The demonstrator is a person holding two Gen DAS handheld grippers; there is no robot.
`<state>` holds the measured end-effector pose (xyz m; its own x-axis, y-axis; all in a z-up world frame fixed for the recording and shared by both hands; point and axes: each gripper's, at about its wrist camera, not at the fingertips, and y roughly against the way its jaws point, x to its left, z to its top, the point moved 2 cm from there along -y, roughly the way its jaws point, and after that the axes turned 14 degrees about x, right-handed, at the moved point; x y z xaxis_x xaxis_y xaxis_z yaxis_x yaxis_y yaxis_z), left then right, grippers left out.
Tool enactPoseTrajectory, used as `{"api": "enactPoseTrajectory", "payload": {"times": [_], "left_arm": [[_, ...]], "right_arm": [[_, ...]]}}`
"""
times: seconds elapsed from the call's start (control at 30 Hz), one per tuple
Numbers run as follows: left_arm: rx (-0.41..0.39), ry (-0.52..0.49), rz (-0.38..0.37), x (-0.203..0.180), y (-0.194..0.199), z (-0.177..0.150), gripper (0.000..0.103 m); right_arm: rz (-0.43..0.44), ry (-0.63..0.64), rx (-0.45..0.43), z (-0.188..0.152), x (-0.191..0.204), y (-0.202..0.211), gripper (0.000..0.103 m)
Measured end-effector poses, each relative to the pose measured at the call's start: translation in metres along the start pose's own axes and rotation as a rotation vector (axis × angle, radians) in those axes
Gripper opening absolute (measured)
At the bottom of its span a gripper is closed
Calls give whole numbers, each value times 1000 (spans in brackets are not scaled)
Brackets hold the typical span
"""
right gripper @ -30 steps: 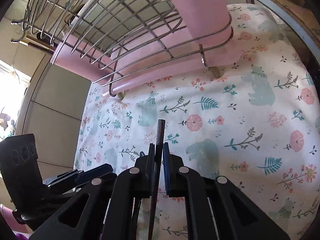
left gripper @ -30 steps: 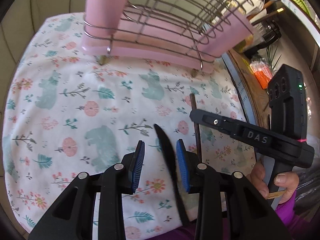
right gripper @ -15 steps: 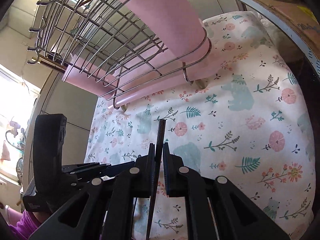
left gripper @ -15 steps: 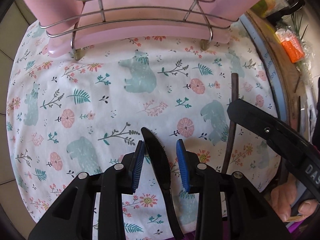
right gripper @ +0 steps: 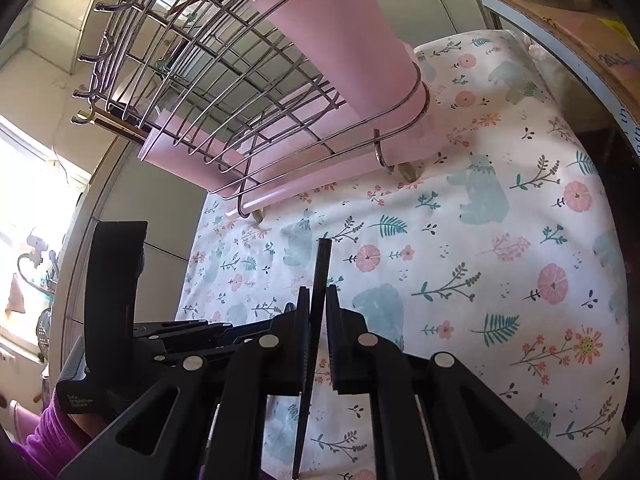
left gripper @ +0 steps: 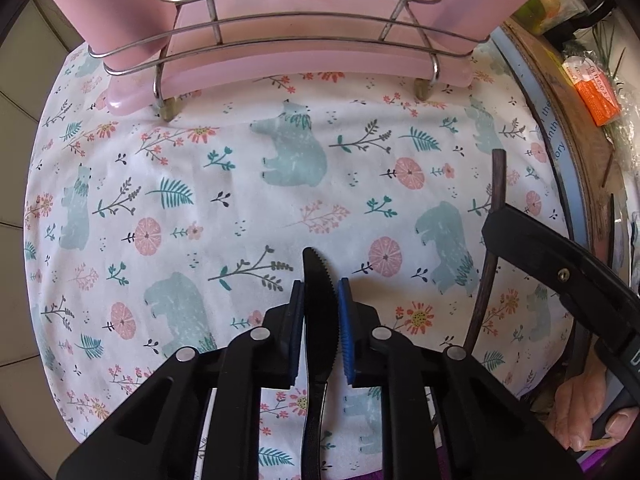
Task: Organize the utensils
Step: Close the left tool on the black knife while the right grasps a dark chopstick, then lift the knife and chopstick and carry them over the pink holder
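Left claw (left gripper: 320, 316) clamps a black serrated plastic knife (left gripper: 318, 300); right claw (right gripper: 316, 320) pinches a dark wooden chopstick (right gripper: 320, 276). Lift each squarely over the wire-and-pink rack (left gripper: 304, 40) ahead, then drop in.

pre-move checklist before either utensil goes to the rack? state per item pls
1. Left gripper closed around black knife: ok.
2. Knife held firmly by both pads: cannot tell, slight gap on the right side.
3. Right gripper shut on dark chopstick: ok.
4. Wire rack in view ahead: ok.
5. Free slot in the rack: cannot tell.
6. Patterned cloth between grippers and rack unobstructed: ok.
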<state>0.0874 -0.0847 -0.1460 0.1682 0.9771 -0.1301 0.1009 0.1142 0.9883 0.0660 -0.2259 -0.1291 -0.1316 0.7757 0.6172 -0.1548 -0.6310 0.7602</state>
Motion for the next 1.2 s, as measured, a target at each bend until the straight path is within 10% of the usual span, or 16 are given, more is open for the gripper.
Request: {"api": "enactPoseTrajectory", "payload": {"times": [0.5,1.2], "left_arm": [[-220,7,-195,24,64,-27,16],[-714,65,-242,61,160,-67,16]], "right_arm": [[-28,43,-57,0,19,11,7],[-74,127,-193,4,59,56,6]]}}
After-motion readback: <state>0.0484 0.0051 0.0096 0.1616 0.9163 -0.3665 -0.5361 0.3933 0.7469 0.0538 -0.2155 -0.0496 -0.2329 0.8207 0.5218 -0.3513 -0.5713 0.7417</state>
